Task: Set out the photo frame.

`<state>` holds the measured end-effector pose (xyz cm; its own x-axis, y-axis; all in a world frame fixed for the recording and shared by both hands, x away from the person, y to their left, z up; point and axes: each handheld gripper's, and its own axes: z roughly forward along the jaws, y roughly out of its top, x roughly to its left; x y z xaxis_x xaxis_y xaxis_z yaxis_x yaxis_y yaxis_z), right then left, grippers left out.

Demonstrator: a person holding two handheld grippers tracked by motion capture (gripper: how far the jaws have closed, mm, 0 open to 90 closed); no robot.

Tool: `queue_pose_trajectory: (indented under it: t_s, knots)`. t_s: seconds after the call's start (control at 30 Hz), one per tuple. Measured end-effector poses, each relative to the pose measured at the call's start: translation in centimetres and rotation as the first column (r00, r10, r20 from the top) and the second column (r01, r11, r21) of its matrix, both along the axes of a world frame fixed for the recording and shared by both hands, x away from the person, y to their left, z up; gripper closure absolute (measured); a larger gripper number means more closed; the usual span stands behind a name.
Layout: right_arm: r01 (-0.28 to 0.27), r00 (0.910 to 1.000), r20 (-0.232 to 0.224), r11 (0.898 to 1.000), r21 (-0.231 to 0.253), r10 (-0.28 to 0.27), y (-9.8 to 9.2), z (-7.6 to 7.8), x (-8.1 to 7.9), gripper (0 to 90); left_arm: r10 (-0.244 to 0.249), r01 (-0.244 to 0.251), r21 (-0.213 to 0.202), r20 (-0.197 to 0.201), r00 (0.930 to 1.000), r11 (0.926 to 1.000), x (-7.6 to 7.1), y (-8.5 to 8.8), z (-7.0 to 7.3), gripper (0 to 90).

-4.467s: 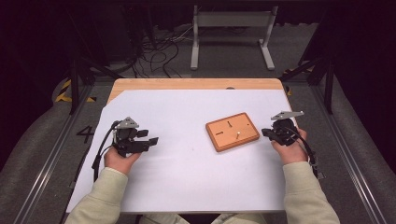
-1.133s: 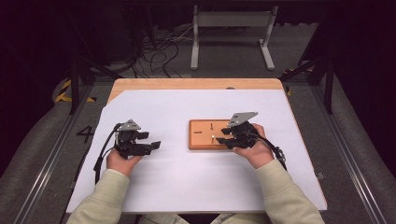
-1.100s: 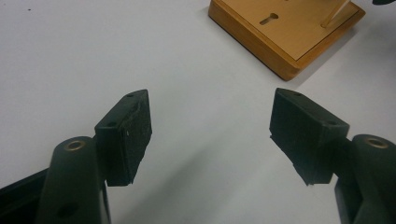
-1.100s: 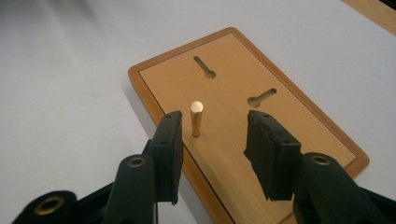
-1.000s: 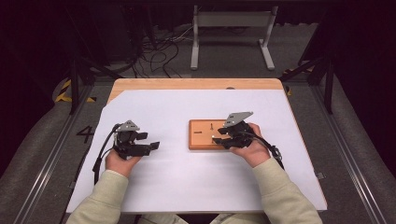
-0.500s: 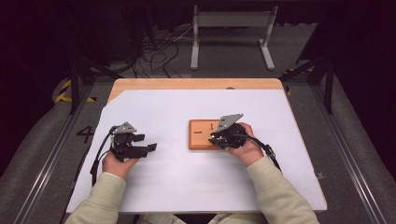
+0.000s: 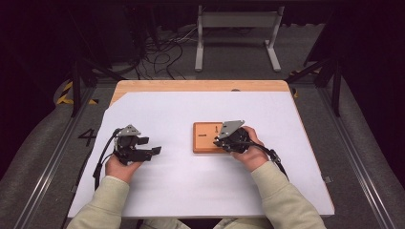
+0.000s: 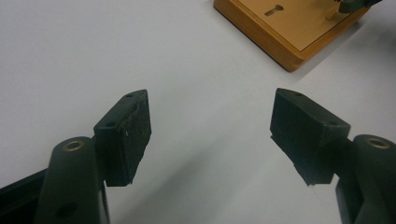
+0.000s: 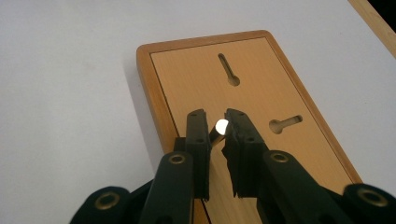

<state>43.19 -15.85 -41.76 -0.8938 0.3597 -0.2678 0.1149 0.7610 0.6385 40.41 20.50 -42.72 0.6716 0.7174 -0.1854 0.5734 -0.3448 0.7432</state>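
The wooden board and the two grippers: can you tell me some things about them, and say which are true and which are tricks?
1. The right gripper is closed around a small shiny peg. True.
2. The left gripper holds the board. False: it is open, apart from the board.
3. The board has keyhole slots. True.
4. The board lies on the floor. False: it lies on the white table.

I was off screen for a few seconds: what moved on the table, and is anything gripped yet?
The wooden board went from the right, tilted, to the centre and now lies square. The right gripper came in over it, its fingers now closed around a small shiny peg. The left gripper remains open at the left.
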Motion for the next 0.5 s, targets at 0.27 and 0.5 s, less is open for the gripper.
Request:
queue_pose_trajectory:
  t_s: [0.27,0.5]
  knots:
    - [-0.001,0.9994,0.036,1.0,-0.01,0.002,0.04,-0.17,-0.45,79.5,-0.006,0.006,-0.002,-0.002,1.0,1.0,0.18,-0.27,-0.02,29.3]
    - [-0.003,0.9973,0.073,0.999,-0.044,0.006,0.27,-0.13,-1.01,79.5,-0.019,0.019,-0.017,-0.003,0.9998,0.9997,0.41,-0.56,0.0,29.3]
